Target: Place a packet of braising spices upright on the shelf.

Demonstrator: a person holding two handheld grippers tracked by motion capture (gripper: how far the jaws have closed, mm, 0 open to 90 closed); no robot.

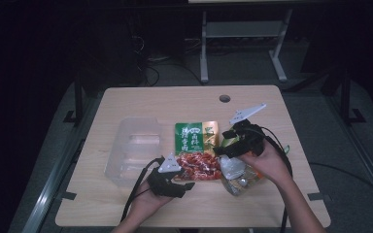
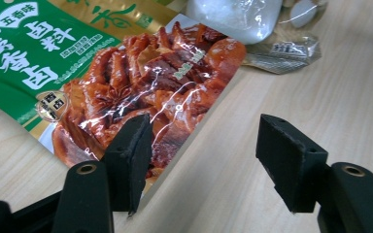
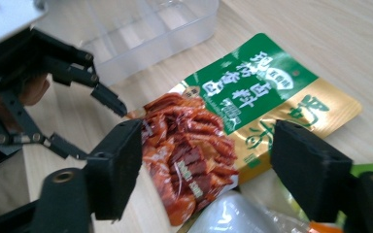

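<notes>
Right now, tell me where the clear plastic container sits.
In the high view the clear plastic container sits left of centre on the wooden table, just left of the green and red seasoning packet and beyond the left gripper.

Left gripper is seen with jaws spread wide, nothing pressed between the pads. Left jaw is set over the near corner of the sauce packet; right jaw is over bare table. Packet lies flat: green label with white characters on one part, red braised meat picture on the part nearest the jaws. A clear bag and a crinkled foil wrapper are seen beyond the packet's far end.
</notes>
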